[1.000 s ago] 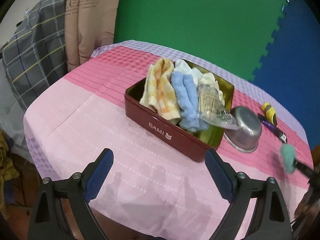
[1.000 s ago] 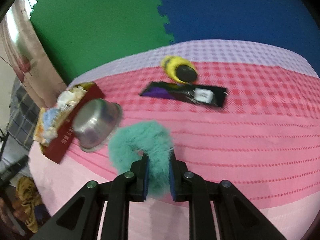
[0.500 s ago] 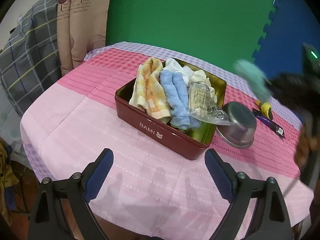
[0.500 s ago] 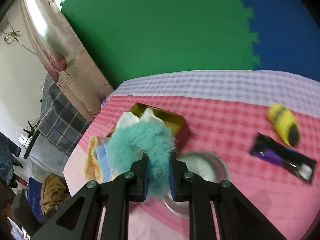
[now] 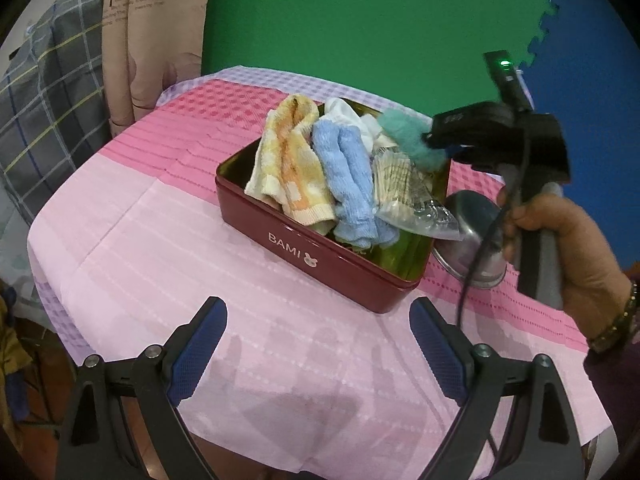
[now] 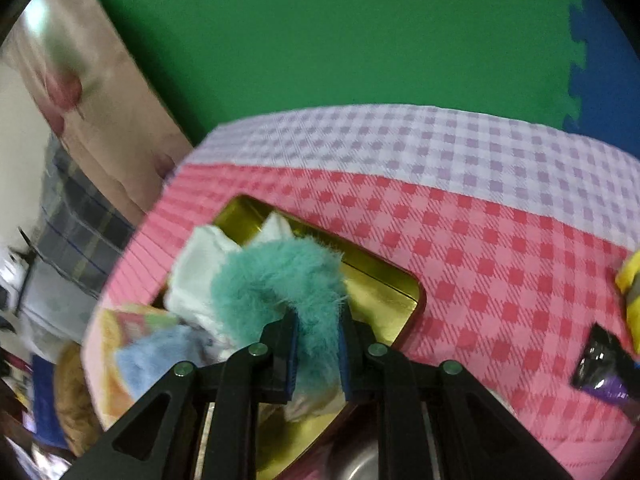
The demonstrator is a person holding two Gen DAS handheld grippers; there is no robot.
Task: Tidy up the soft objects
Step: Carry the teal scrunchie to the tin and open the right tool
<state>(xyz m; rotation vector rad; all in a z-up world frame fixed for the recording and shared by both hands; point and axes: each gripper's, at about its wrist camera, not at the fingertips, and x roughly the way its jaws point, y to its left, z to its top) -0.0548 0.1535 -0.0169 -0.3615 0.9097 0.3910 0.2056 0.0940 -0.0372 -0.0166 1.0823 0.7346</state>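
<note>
A dark red tin point(image 5: 304, 252) marked BAMI sits on the pink tablecloth point(image 5: 132, 248). It holds a yellow-orange towel point(image 5: 288, 164), a blue towel point(image 5: 352, 176), white cloths point(image 5: 352, 120) and a clear plastic bag point(image 5: 404, 192). My right gripper point(image 6: 318, 344) is shut on a teal fluffy scrunchie point(image 6: 276, 280) and holds it over the tin's point(image 6: 376, 292) far right corner; in the left wrist view the scrunchie point(image 5: 408, 136) hangs above the bag. My left gripper point(image 5: 318, 344) is open and empty, in front of the tin.
A steel bowl point(image 5: 476, 232) lies tipped against the tin's right side. A yellow object point(image 6: 630, 292) and a dark purple packet point(image 6: 600, 368) lie at the right. A plaid cloth point(image 5: 44, 92) and curtain point(image 5: 152, 40) stand left of the table.
My right gripper has carried the scrunchie from the table near the bowl up and left, to above the tin. The left gripper has stayed open in front of the tin.
</note>
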